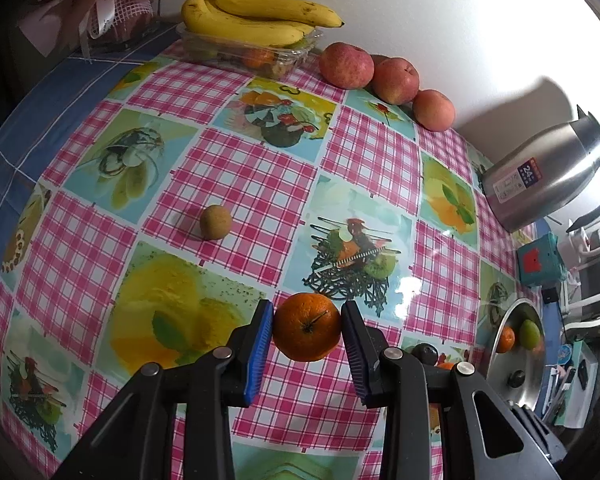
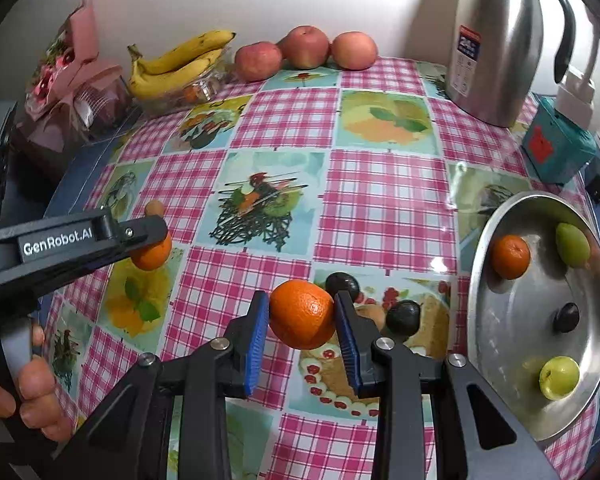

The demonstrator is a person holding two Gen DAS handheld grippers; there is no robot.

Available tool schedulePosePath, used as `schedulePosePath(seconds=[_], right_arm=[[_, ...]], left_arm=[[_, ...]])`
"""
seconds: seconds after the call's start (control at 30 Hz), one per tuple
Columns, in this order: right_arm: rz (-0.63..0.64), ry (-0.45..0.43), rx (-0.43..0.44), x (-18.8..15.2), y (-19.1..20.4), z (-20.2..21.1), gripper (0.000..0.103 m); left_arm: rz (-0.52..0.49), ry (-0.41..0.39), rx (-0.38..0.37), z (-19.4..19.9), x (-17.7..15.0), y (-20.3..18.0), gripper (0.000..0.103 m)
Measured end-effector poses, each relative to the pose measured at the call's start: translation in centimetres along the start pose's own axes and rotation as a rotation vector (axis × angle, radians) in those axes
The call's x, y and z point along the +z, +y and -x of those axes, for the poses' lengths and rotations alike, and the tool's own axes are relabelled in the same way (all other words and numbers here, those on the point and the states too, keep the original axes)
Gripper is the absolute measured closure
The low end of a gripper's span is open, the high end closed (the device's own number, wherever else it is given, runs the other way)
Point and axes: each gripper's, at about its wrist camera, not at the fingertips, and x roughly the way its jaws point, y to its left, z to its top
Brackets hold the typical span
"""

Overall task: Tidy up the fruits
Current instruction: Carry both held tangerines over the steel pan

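Observation:
My left gripper (image 1: pixel 307 330) is shut on an orange (image 1: pixel 307 327) above the checked tablecloth; it also shows in the right wrist view (image 2: pixel 150 246) at the left. My right gripper (image 2: pixel 302 316) is shut on another orange (image 2: pixel 302 314), left of the steel bowl (image 2: pixel 480 264). The bowl holds an orange (image 2: pixel 511 257), two green fruits (image 2: pixel 573 242) (image 2: pixel 559 377) and a dark plum (image 2: pixel 566 317). Two dark plums (image 2: pixel 342 285) (image 2: pixel 403 317) lie on the table behind my right gripper. A small brown fruit (image 1: pixel 215 222) lies alone at mid-left.
At the back are bananas (image 1: pixel 256 16) on a clear plastic tray (image 1: pixel 244 50), three apples (image 1: pixel 346 65), and a steel thermos jug (image 2: pixel 496 40). A teal box (image 2: pixel 556 148) stands right of the jug. A wrapped pink package (image 2: pixel 72 80) sits at the back left.

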Motion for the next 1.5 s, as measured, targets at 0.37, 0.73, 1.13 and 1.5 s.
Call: schedulePosePath(seconds=[0.37,0.73,1.13,1.5], right_arm=[[-0.109,-0.05,-0.038,0.3,-5.0,2.2,0.068],[-0.279,-0.097,-0.159,-0.4,-13.5,4.5,0.068],[-0.434,-0.152,-0.26,-2.5,-21.1,7.6,0.068],[-0.532,-0.125,-0.337,-4.6,-25.1,8.3,0.068]], left_arm=[[-0.072,0.009,-0.006,0.0,-1.0,-3.0,0.066],[-0.247,0.022,0.001,-0.7,-3.6,-9.7,0.066],[-0.542,0.003,-0.091,-0.7,-9.4,-20.5,0.066],[-0.666,-0.009,-0.106,-2.5,-12.5,-24.1,0.066]])
